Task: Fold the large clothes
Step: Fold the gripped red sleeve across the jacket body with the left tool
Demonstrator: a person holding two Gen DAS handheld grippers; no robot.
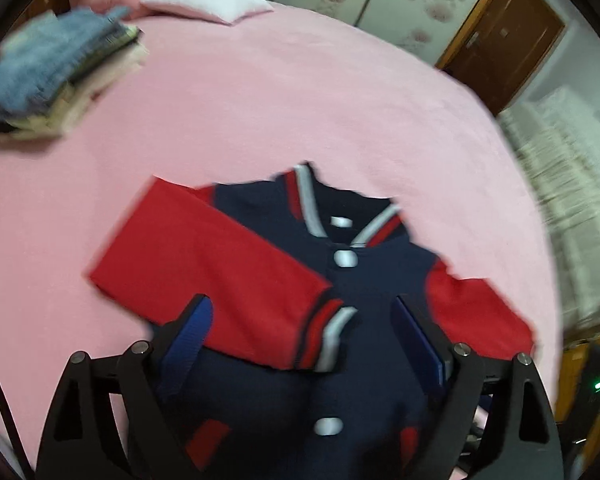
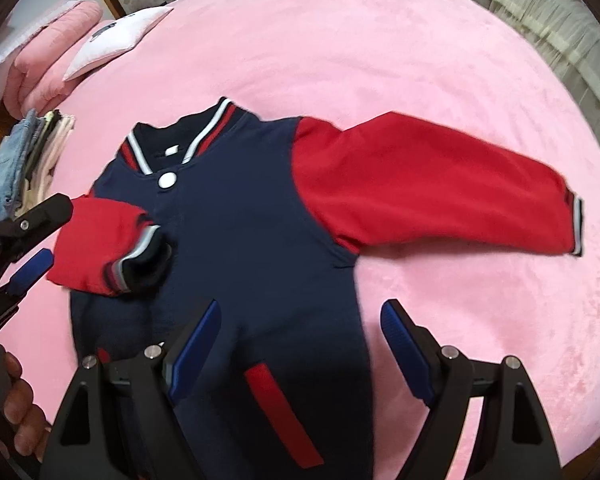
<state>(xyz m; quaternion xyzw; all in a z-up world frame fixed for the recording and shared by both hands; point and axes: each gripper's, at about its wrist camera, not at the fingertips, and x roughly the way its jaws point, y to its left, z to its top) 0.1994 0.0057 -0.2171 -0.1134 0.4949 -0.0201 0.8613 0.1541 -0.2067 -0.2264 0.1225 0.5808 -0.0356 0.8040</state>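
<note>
Right wrist: navy jacket (image 2: 236, 216), plush pink bedspread (image 2: 340, 60).

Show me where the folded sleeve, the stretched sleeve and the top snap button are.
folded sleeve (image 2: 100, 240): right wrist view, on its red cloth near the cuff.
stretched sleeve (image 2: 432, 184): right wrist view, middle of the red cloth.
top snap button (image 2: 167, 179): right wrist view, centre of the white disc.

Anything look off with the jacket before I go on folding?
Only the fold is lopsided. One red sleeve is folded across the navy jacket, its cuff bunched, while the other sleeve lies stretched out on the pink bed. Both grippers, left and right, are open. No damage visible.
</note>
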